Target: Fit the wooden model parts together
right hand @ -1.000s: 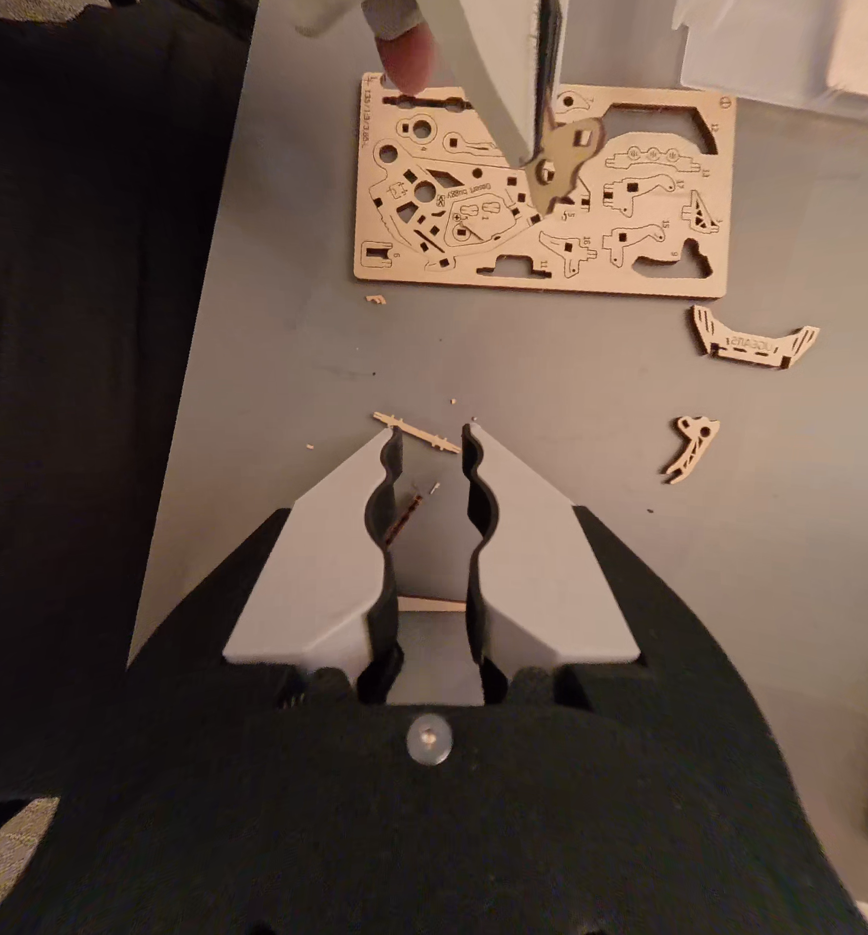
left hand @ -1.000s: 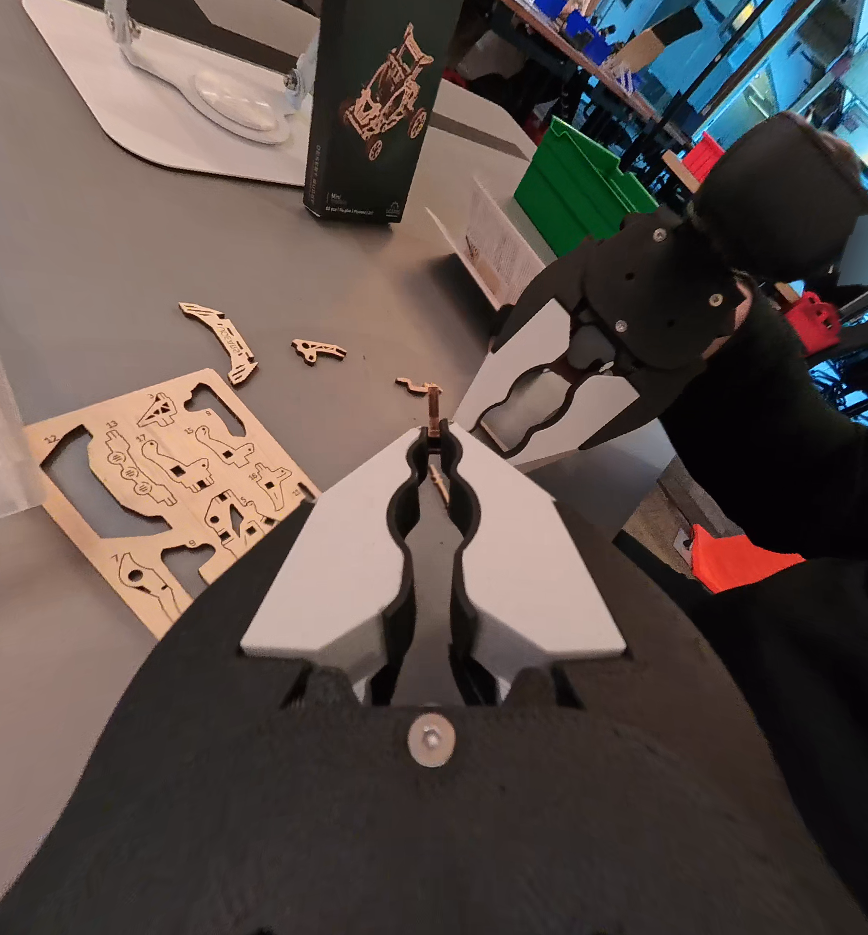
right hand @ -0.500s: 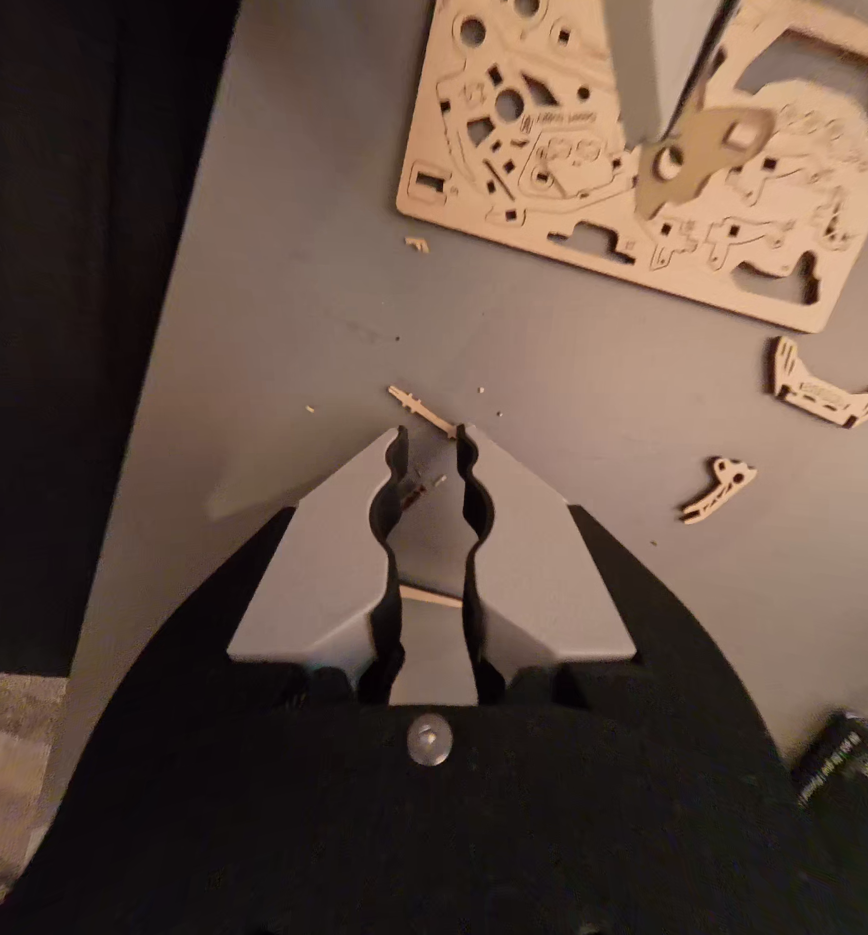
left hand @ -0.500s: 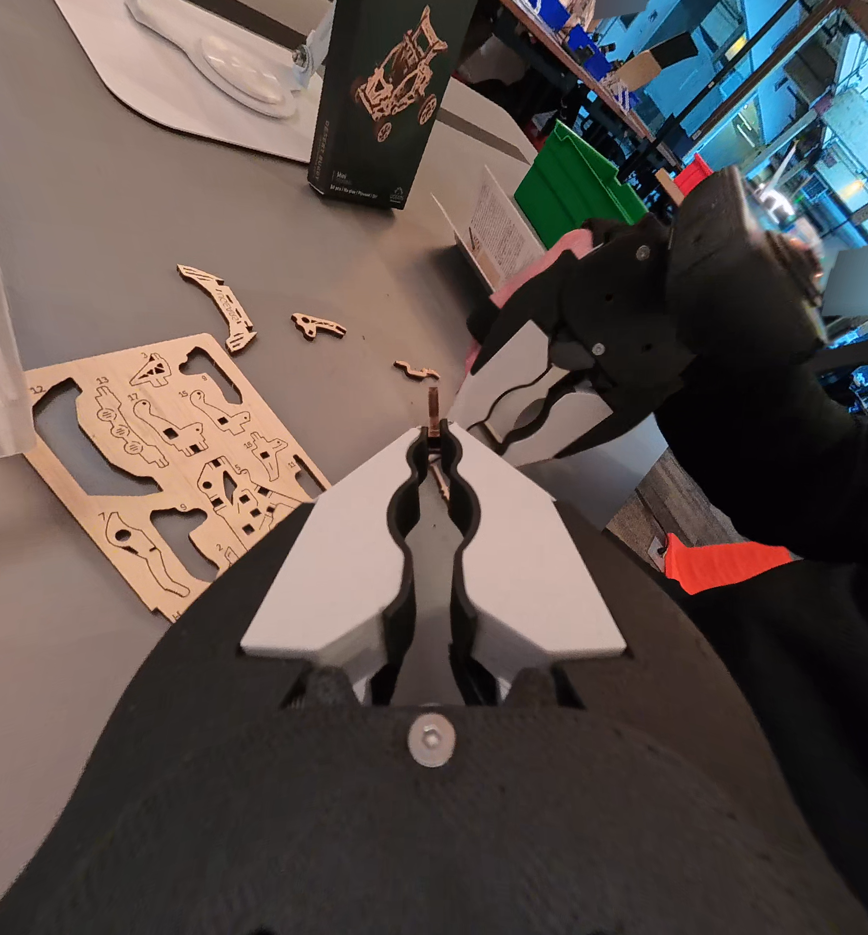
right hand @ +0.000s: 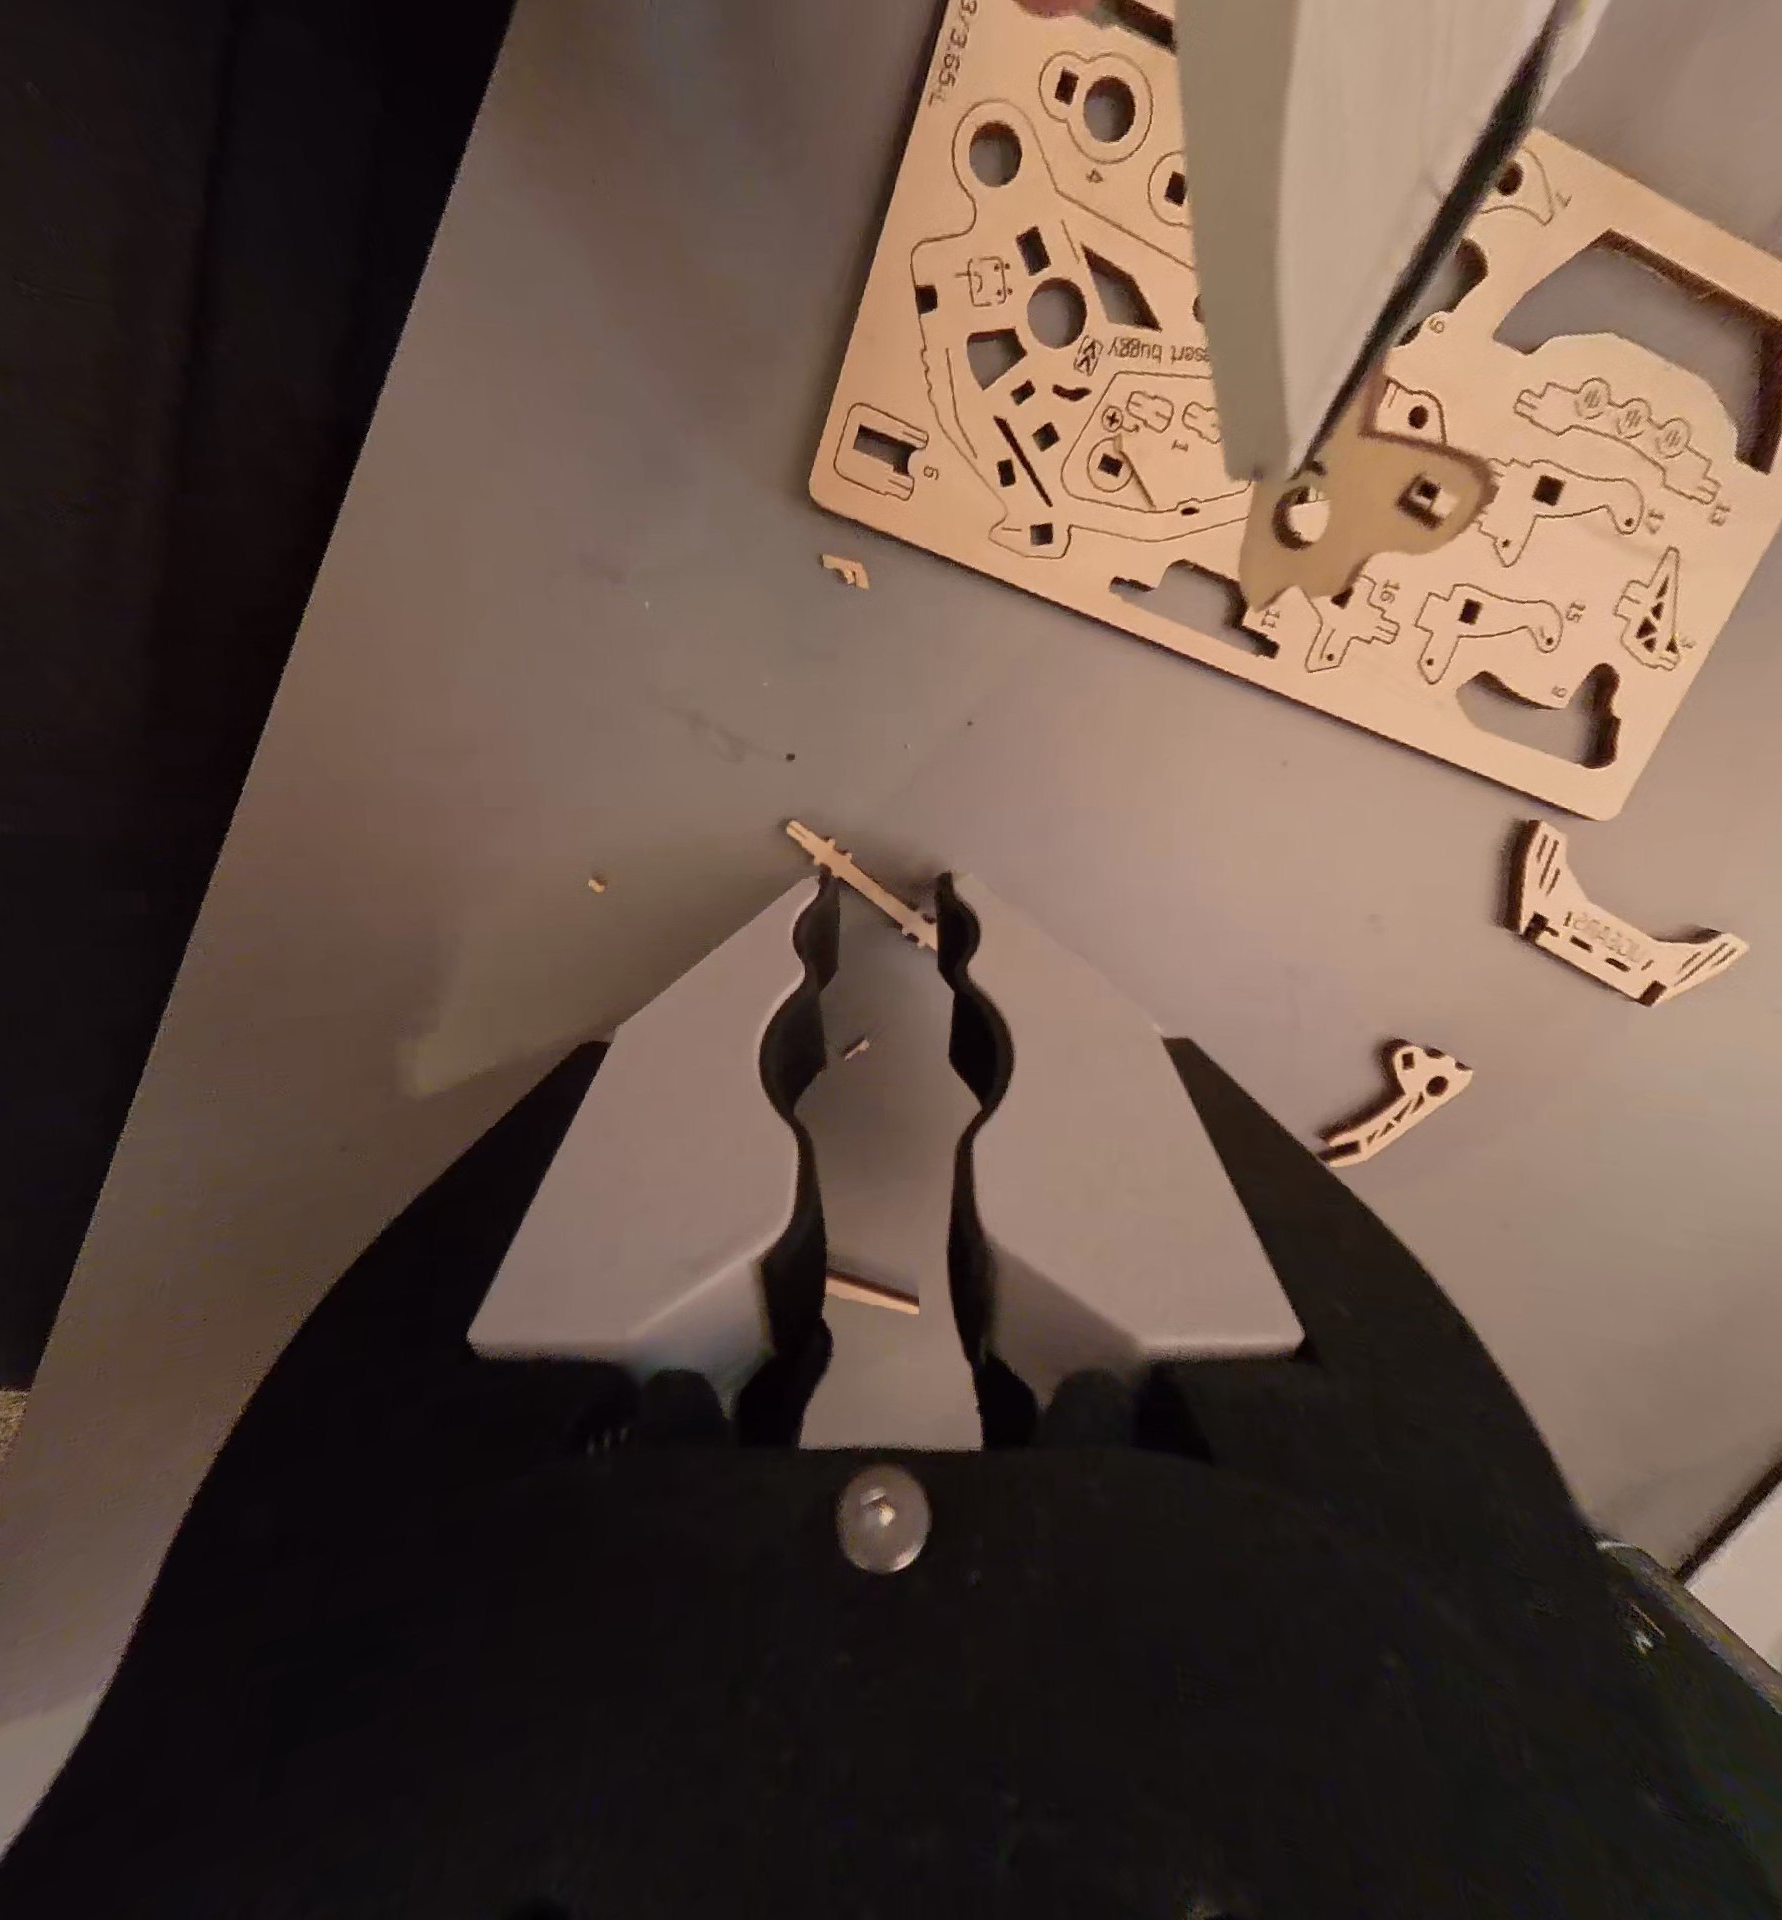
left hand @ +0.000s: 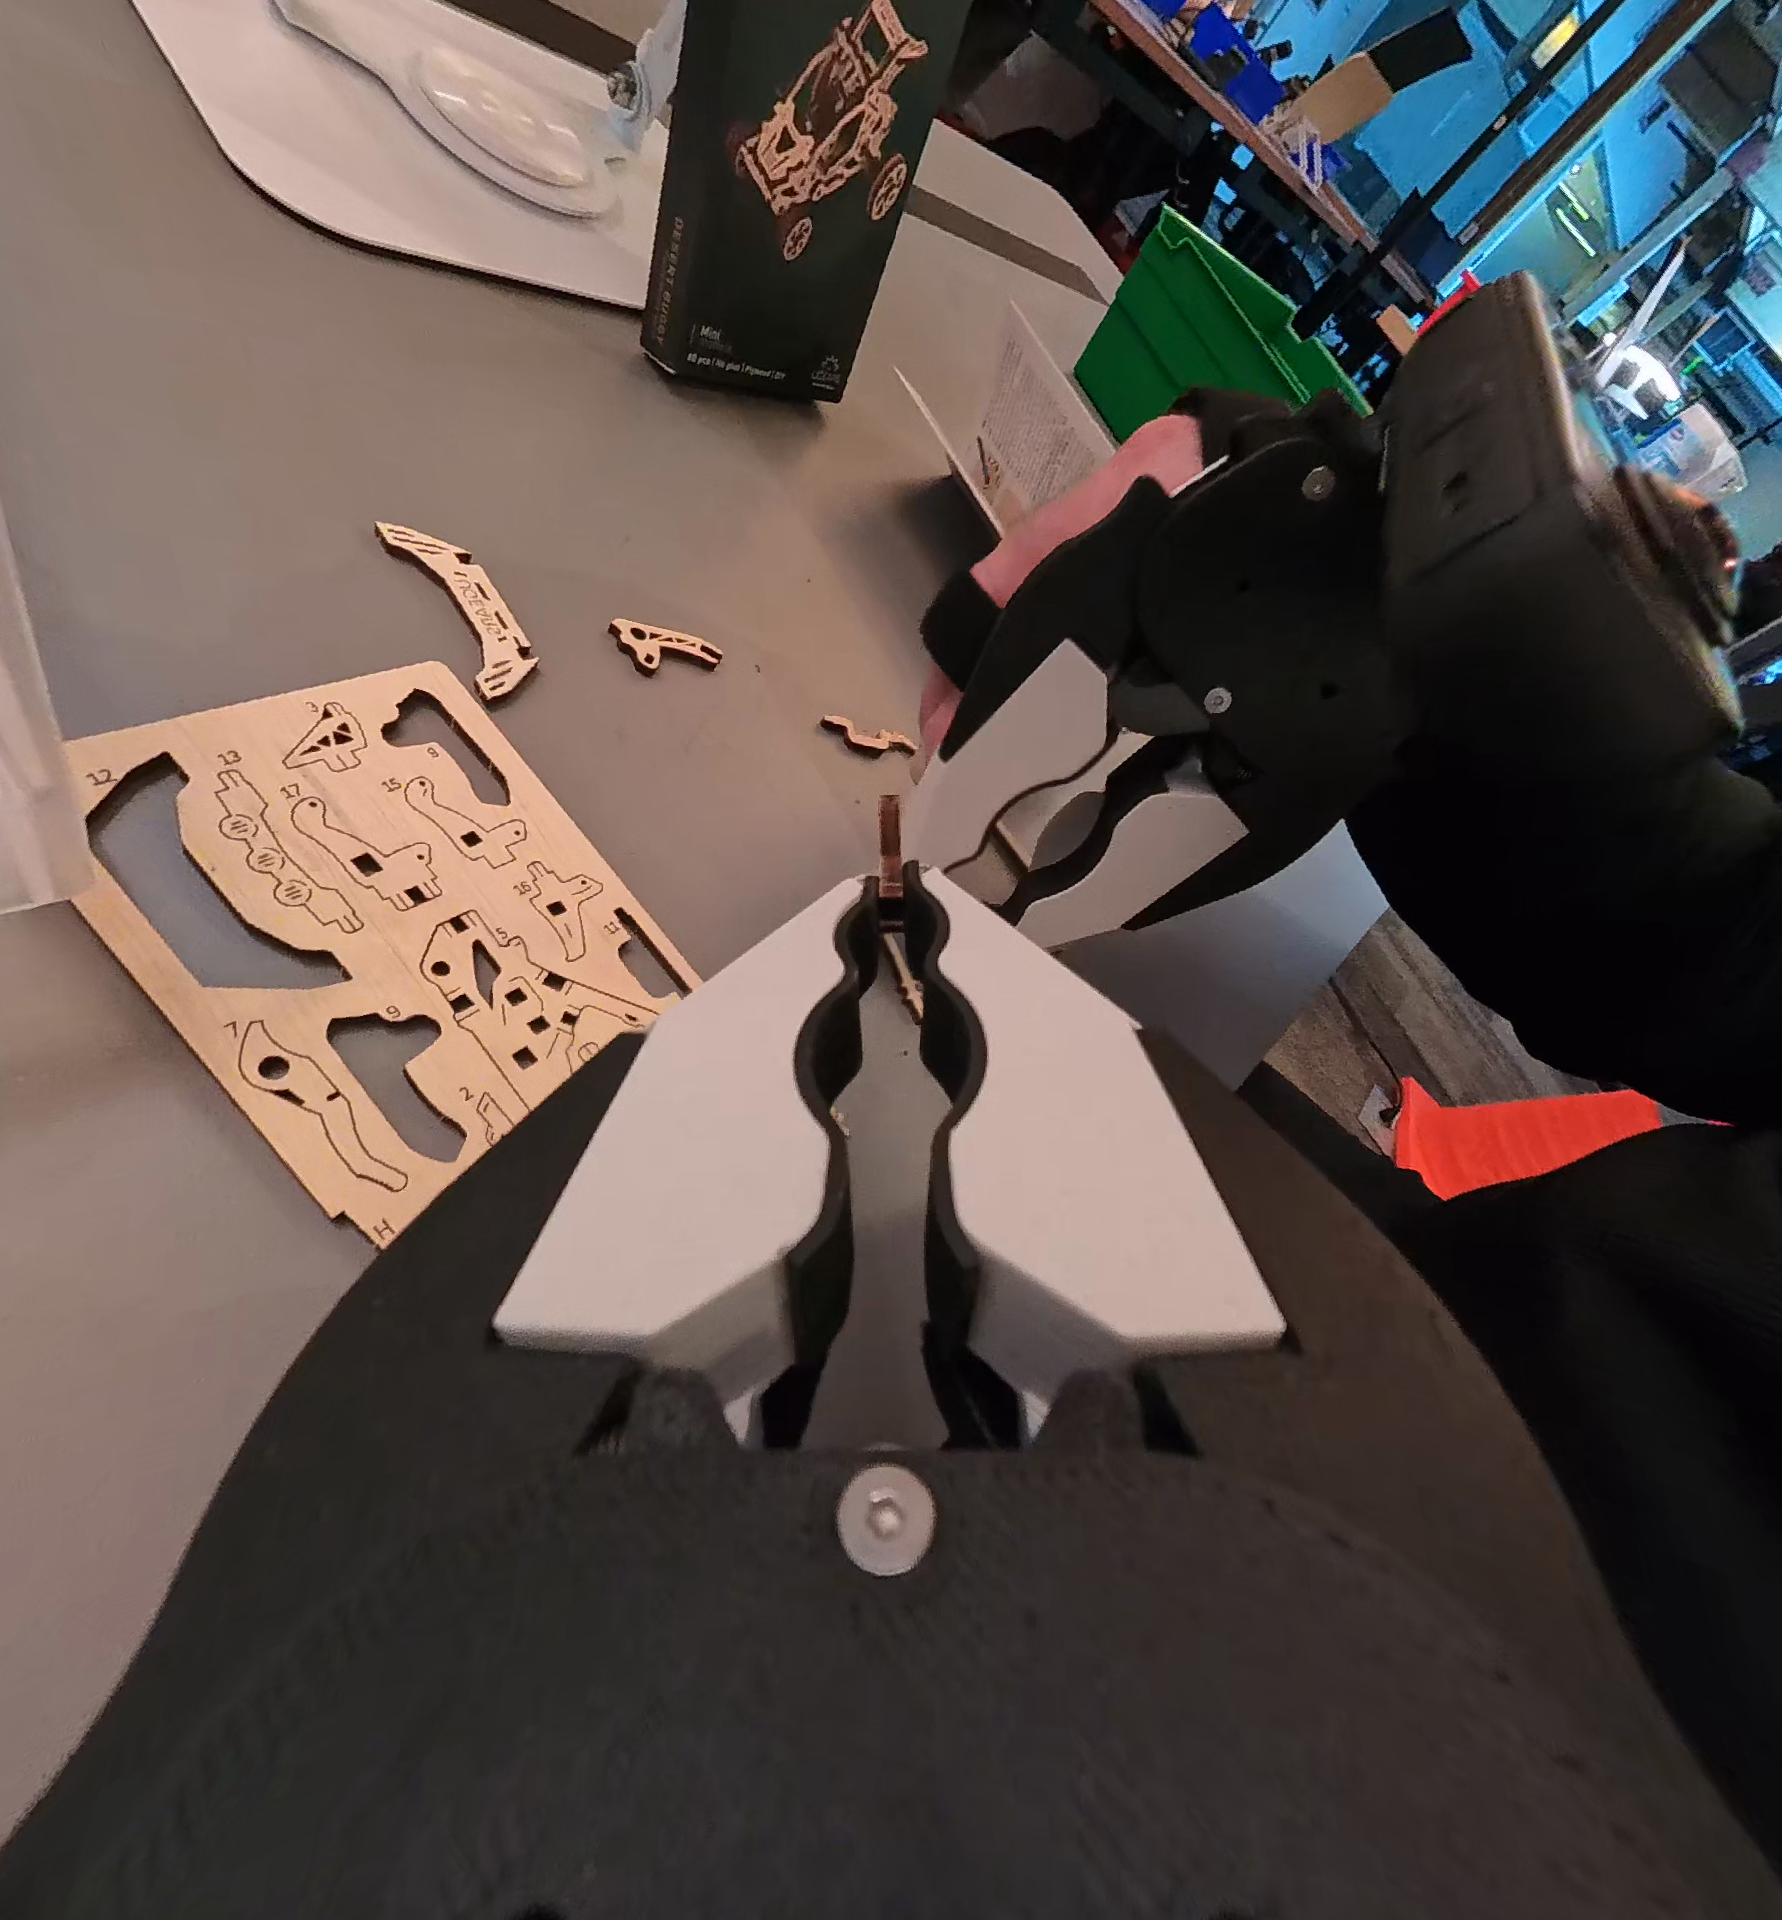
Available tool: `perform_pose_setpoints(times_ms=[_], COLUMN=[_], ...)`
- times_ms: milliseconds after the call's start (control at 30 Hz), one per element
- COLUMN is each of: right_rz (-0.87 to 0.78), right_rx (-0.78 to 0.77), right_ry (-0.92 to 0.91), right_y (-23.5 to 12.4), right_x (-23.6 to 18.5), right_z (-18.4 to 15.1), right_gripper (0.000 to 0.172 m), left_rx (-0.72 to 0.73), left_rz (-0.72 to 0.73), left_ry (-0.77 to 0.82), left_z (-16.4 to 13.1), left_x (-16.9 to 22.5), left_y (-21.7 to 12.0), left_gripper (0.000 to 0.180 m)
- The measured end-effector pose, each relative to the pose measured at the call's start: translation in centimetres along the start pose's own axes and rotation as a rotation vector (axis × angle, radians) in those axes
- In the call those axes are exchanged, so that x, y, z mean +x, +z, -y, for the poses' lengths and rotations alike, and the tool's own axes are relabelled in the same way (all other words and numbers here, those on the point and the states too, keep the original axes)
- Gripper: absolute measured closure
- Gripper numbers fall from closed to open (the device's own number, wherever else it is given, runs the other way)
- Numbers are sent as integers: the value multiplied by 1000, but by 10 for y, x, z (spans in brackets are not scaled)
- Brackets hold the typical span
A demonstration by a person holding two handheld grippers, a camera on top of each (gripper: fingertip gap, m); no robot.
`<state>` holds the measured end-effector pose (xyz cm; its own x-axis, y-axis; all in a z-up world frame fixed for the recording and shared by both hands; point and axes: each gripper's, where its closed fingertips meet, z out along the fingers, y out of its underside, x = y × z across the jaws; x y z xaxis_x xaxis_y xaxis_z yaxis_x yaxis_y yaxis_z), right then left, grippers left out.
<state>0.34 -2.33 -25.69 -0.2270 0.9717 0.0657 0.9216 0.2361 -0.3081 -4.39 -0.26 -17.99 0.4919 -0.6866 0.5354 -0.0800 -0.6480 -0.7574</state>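
Printed lettering marks the dark box (left hand: 793, 197), upper centre; left gripper (left hand: 888, 894) jaws pinch a flat wooden part (right hand: 1354, 499); right gripper (right hand: 882, 894) jaws stand narrowly apart, bare.

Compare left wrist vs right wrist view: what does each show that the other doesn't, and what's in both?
Left wrist only: dark green box, green bin, leaflet, white board, and the right claw from outside.

Right wrist only: the flat face of the wooden part in the left claw, and a thin notched stick on the grey table between the right claw's open fingers.

Both: the part sheet, curved piece, small strut.
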Motion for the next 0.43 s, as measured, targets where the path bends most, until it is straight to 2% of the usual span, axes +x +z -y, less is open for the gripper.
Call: perform_pose_setpoints(times_ms=[67, 100, 433], right_rz=[19, 19, -70], right_rx=[1, 4, 110], right_ry=[16, 31, 287], right_y=[1, 1, -1], right_x=[-3, -4, -10], right_z=[1, 1, -3], right_gripper=[169, 171, 171], left_rx=[-1, -1, 5], left_rz=[6, 8, 58], left_ry=[6, 10, -2], left_z=[1, 2, 10], left_x=[0, 0, -6], left_y=[0, 0, 5], left_gripper=[179, 179, 179])
